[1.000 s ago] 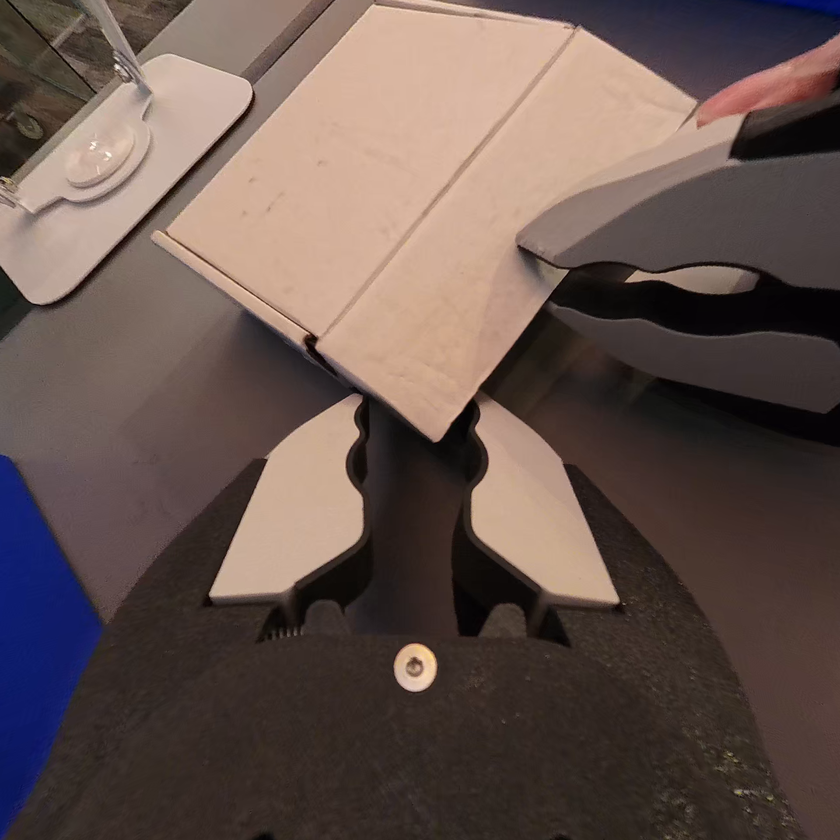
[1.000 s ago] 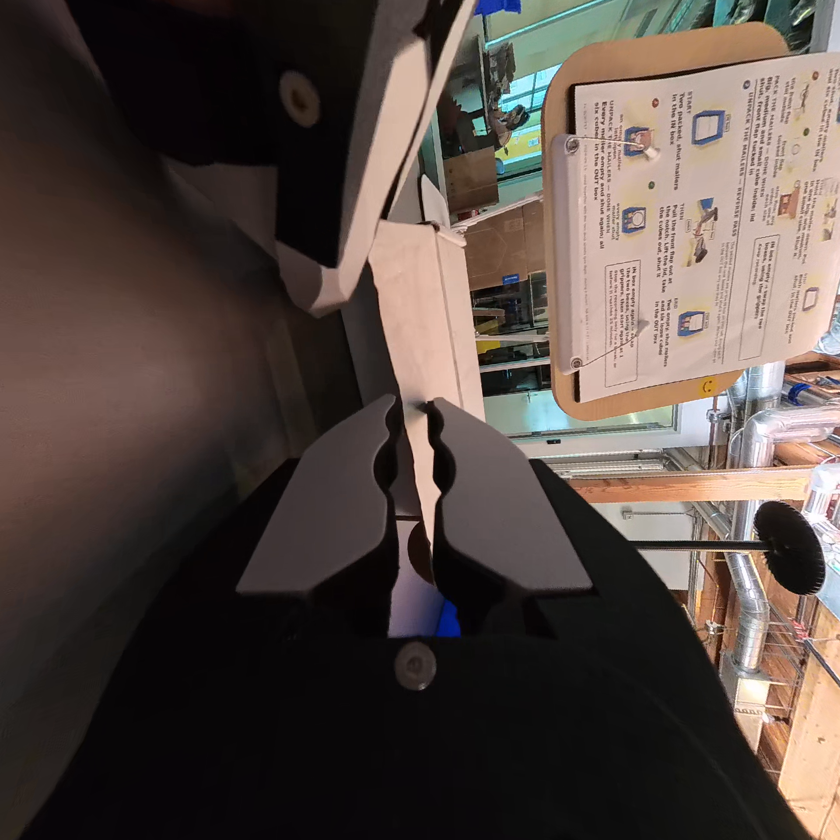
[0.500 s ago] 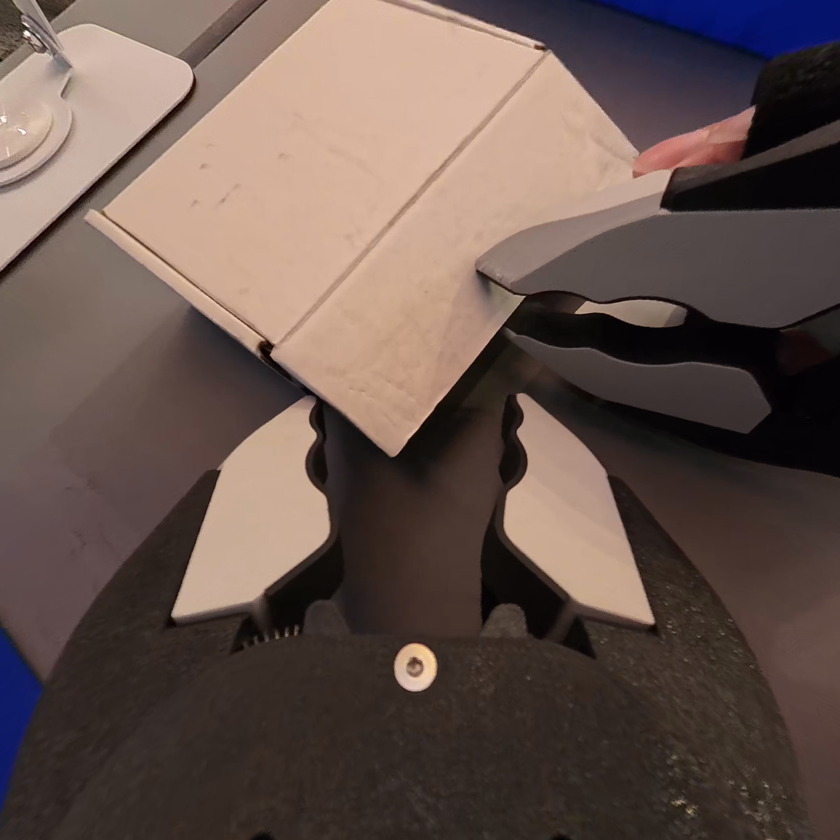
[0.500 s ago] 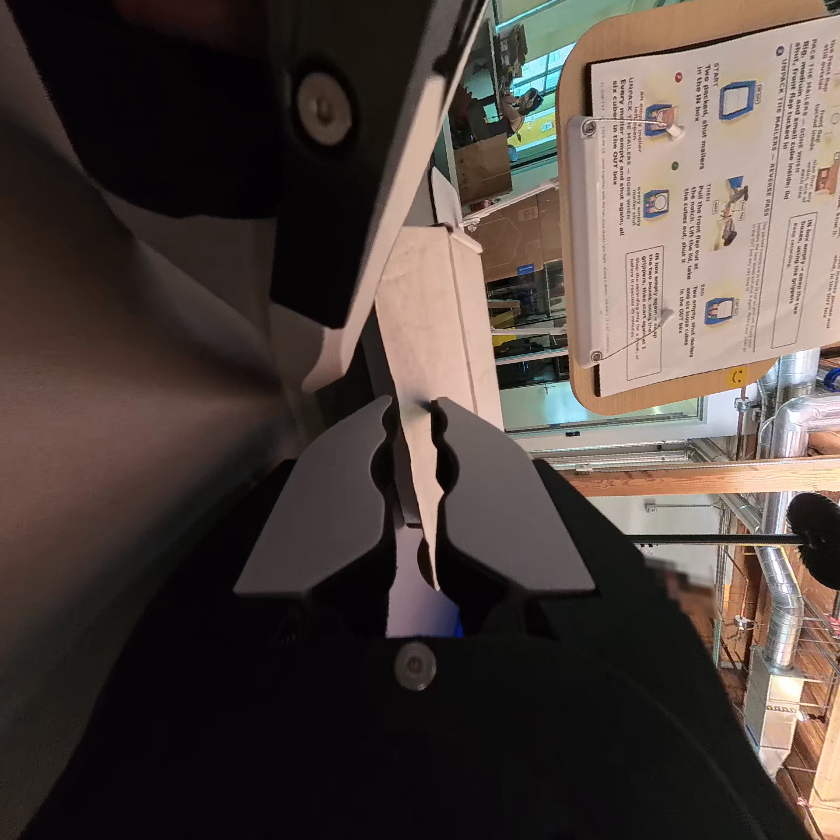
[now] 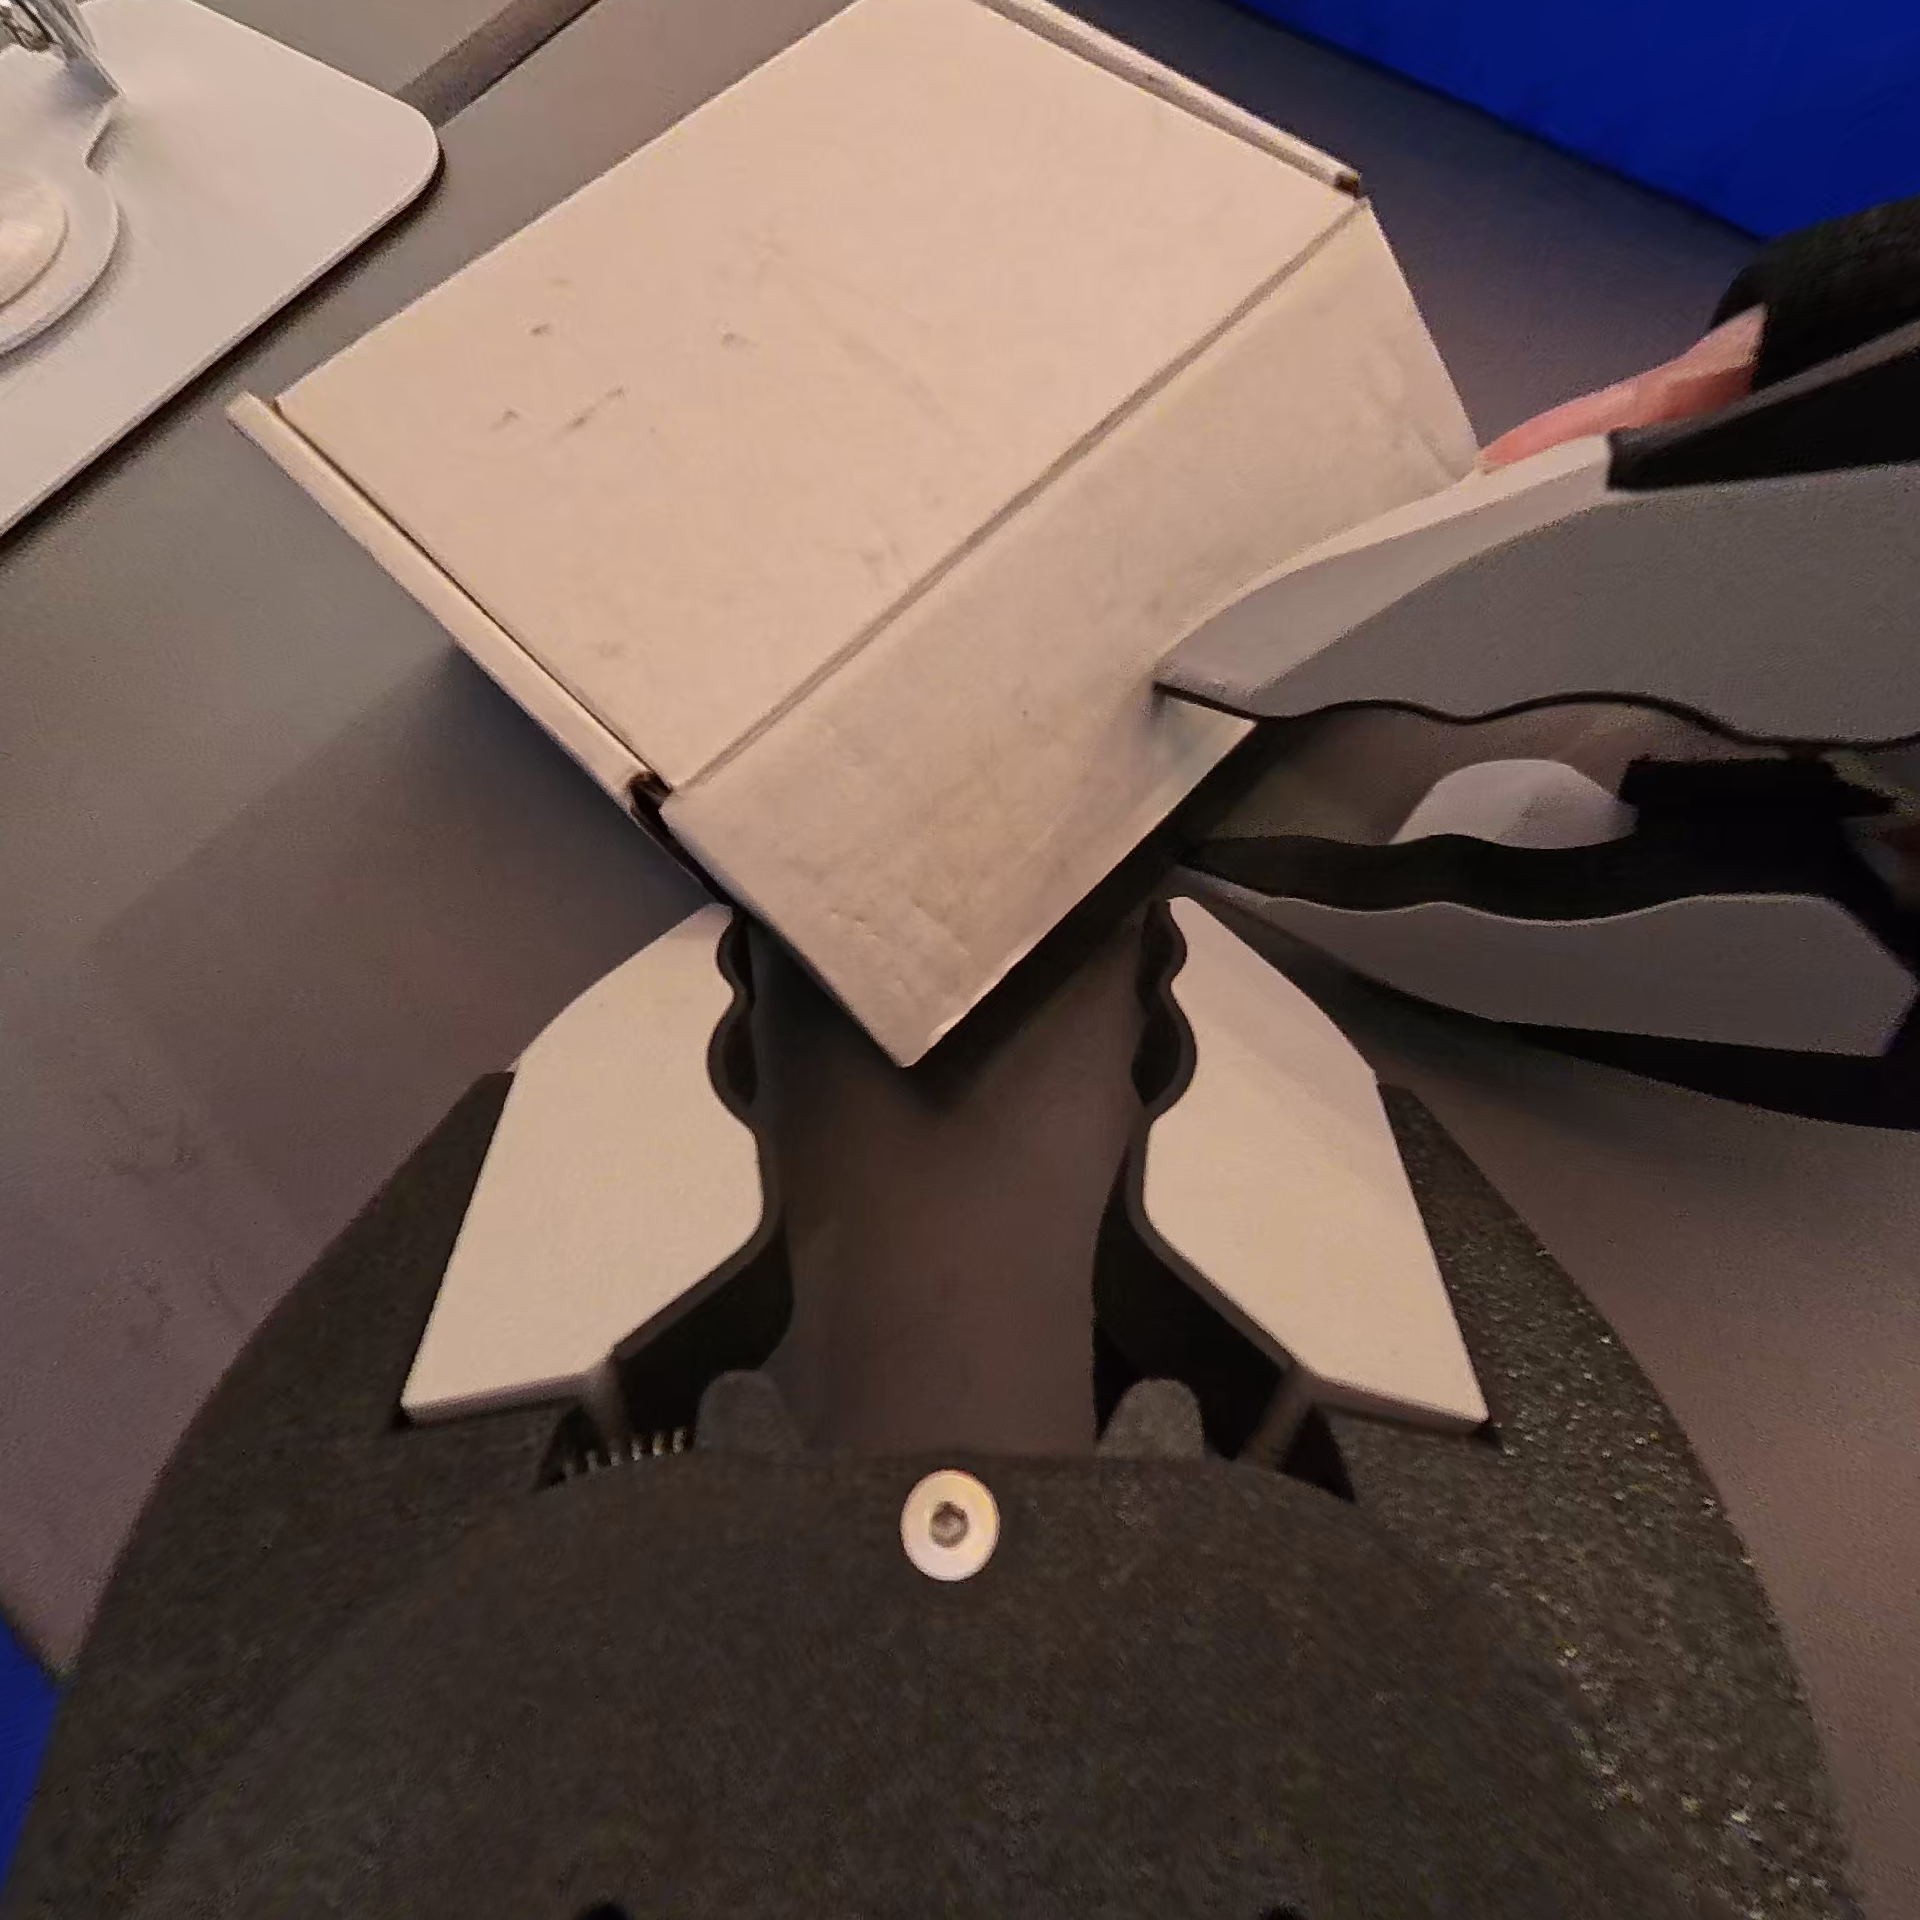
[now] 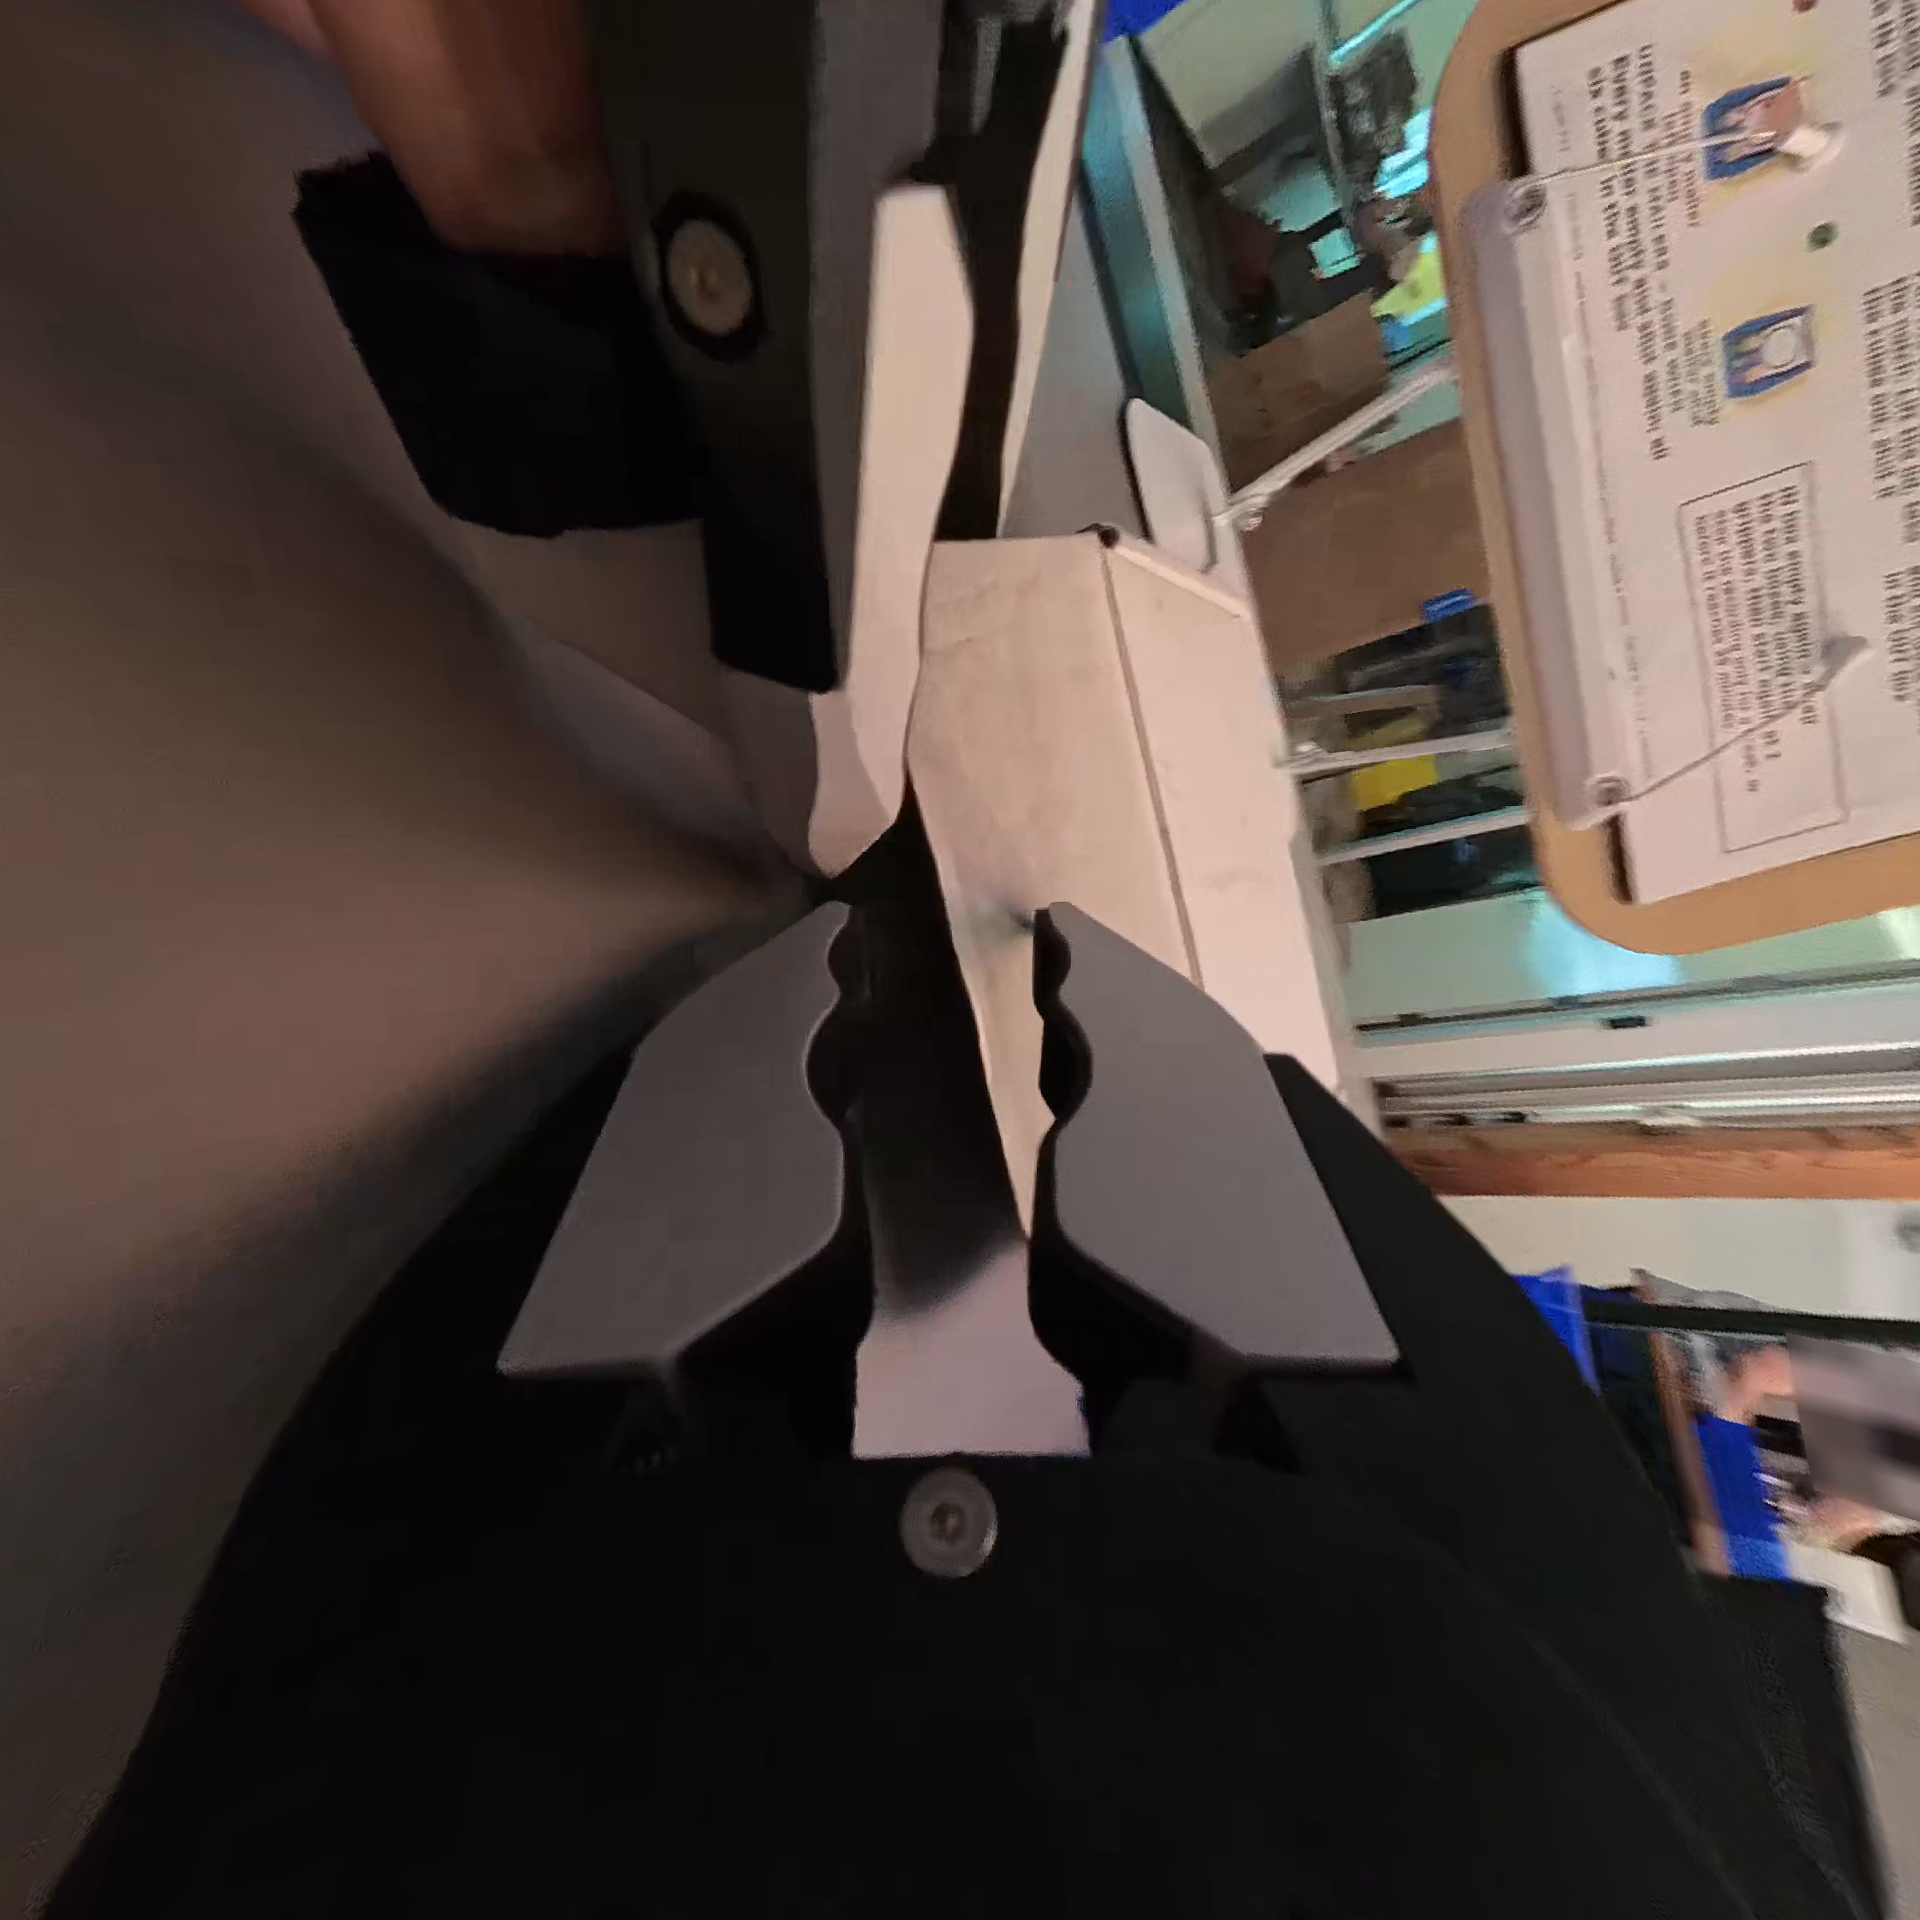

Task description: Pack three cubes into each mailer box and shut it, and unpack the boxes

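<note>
We have the white mailer box (image 5: 790, 436) on the dark table (image 5: 260, 935), and we take it as our landmark. Its lid is down flat on top, but the front flap (image 5: 977, 810) hangs out over the near edge, sloping down toward us instead of lying tucked inside.

Our left gripper (image 5: 951, 997) sits just in front of the box, low at the flap's hanging corner. Its jaws stand well apart and hold nothing; the corner of the flap hangs over the gap between them without being pinched.

Our right gripper (image 6: 940, 935) comes in from the box's right side. In the right wrist view the flap's edge runs between its fingers, the right fingertip (image 6: 1049, 935) touching the card where it dents slightly, the left finger standing off with a dark gap. So the jaws are part open around the flap, not clamped on it. The left wrist view shows the same: the flap's right edge lies in the slot between the two grey fingers.

No cubes show anywhere, so we cannot tell whether the box is full or empty, nor whether we are closing or opening it. We judge the step in hand is working the front flap. If we are shutting, the next move calls for folding the flap under and pushing it into the front slot while the left gripper steadies the box against sliding.
</note>
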Demonstrator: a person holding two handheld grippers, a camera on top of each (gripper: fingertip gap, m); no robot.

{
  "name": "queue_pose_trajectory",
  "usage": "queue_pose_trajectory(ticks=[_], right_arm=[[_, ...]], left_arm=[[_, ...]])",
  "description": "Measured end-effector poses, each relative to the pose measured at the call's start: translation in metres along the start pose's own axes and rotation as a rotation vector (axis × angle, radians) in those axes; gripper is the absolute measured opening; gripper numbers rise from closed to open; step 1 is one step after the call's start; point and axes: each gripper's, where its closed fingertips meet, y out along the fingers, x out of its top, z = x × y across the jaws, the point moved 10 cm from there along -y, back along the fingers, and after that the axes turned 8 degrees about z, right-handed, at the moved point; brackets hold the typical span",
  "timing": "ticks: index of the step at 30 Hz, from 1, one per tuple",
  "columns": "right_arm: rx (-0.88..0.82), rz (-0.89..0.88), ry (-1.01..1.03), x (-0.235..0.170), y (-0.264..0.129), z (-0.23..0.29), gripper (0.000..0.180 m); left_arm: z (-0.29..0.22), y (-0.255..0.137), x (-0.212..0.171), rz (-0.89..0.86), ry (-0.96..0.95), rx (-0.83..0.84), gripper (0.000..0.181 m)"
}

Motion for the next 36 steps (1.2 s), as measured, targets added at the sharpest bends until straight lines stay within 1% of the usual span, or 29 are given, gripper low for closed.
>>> queue_pose_trajectory(ticks=[1, 2, 4, 6, 7, 8, 9, 13, 16, 19, 23, 26, 30, 36], right_arm=[[0.061, -0.013, 0.034, 0.000, -0.003, -0.003, 0.032], [0.142, -0.028, 0.064, 0.002, -0.006, -0.007, 0.035], [0.250, -0.042, 0.104, 0.003, -0.014, -0.022, 0.040], [0.301, -0.069, 0.127, 0.003, -0.018, -0.049, 0.048], [0.322, -0.083, 0.142, 0.002, -0.017, -0.063, 0.049], [0.351, -0.087, 0.159, -0.001, -0.012, -0.078, 0.054], [0.398, -0.071, 0.177, -0.005, -0.005, -0.090, 0.060], [0.634, 0.061, 0.185, -0.010, 0.033, -0.114, 0.102], [0.710, 0.123, 0.112, -0.002, 0.054, -0.121, 0.125], [0.725, 0.196, 0.045, 0.002, 0.075, -0.125, 0.137], [0.842, 0.283, 0.009, 0.005, 0.095, -0.124, 0.140], [0.900, 0.329, 0.012, 0.004, 0.102, -0.124, 0.140], [0.901, 0.353, -0.014, 0.006, 0.104, -0.124, 0.140], [0.856, 0.403, -0.035, 0.007, 0.105, -0.121, 0.139]], left_arm=[[0.000, 0.000, 0.000, 0.004, 0.004, -0.003, 0.070], [0.000, 0.001, 0.000, 0.010, 0.007, -0.007, 0.069], [-0.001, 0.002, 0.001, 0.017, 0.013, -0.010, 0.069], [0.000, 0.002, 0.001, 0.016, 0.014, -0.012, 0.067], [0.000, 0.002, 0.001, 0.015, 0.011, -0.014, 0.067], [0.000, 0.002, 0.001, 0.013, 0.009, -0.016, 0.067], [0.001, 0.002, 0.001, 0.013, 0.008, -0.020, 0.067], [0.001, 0.002, 0.001, 0.011, 0.008, -0.022, 0.067], [0.000, 0.002, 0.001, 0.012, 0.011, -0.019, 0.066], [0.000, 0.002, 0.001, 0.013, 0.013, -0.023, 0.065], [-0.001, 0.003, 0.001, 0.021, 0.026, -0.021, 0.065], [-0.001, 0.004, 0.002, 0.023, 0.037, -0.019, 0.065], [-0.001, 0.005, 0.003, 0.020, 0.034, -0.023, 0.063], [0.001, 0.007, 0.005, 0.021, 0.030, -0.010, 0.058]])
